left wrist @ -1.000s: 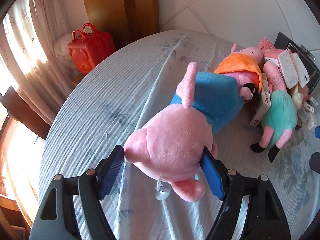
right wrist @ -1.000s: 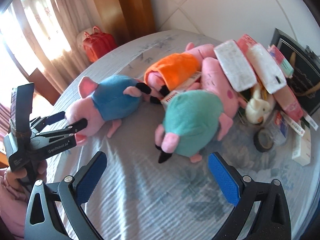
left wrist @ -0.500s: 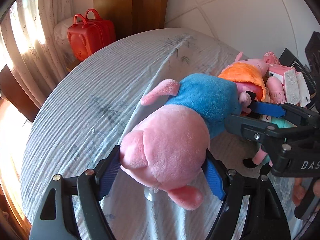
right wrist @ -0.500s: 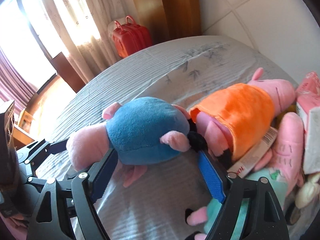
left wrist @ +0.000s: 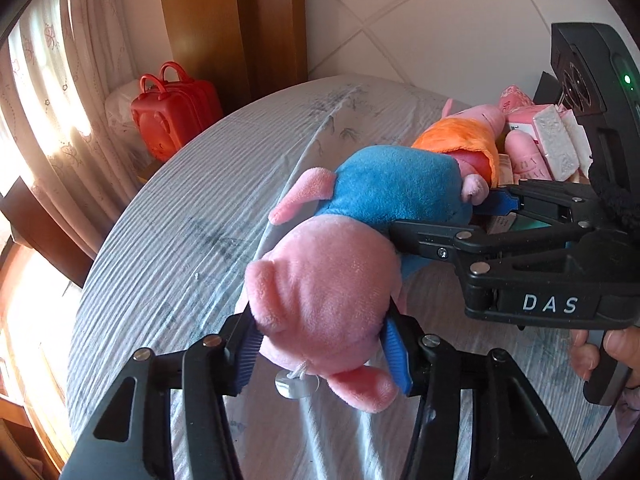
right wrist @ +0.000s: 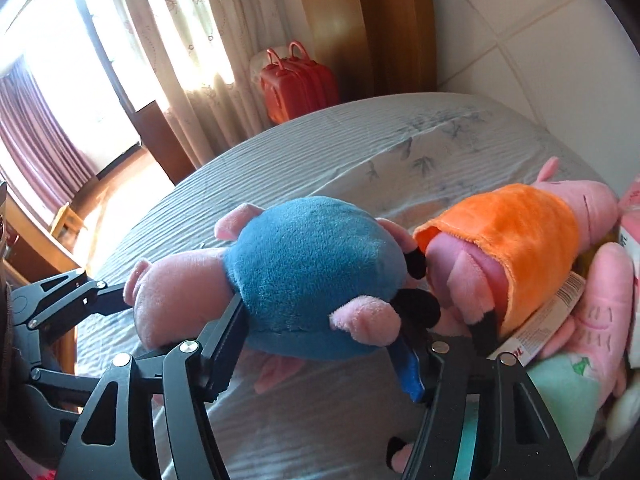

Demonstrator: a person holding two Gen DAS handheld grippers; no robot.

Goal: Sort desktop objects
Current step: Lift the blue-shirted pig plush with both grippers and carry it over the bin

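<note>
A pink pig plush in a blue shirt point(left wrist: 384, 196) point(right wrist: 304, 276) lies on the cloth-covered table point(left wrist: 192, 240). My left gripper point(left wrist: 322, 356) has the plush's pink head between its blue pads; the jaws are closing and the pads press into the head. My right gripper point(right wrist: 316, 360) straddles the blue body, its jaws closing too, pads dug into the fabric. The right gripper point(left wrist: 440, 220) reaches in from the right in the left wrist view. At the left edge of the right wrist view, the left gripper point(right wrist: 80, 296) clamps the head.
An orange-dressed pig plush point(right wrist: 520, 232) touches the blue one's feet. Behind it lie a teal plush point(right wrist: 560, 392), a pink plush and small boxes point(left wrist: 556, 144). A red case point(left wrist: 176, 120) stands beyond the table's far left edge by the curtain. A hand point(left wrist: 600, 352) holds the right gripper.
The right gripper swung left from the teal plush to the blue plush's body. Both pairs of jaws narrowed from wide open onto the blue-shirted plush.
</note>
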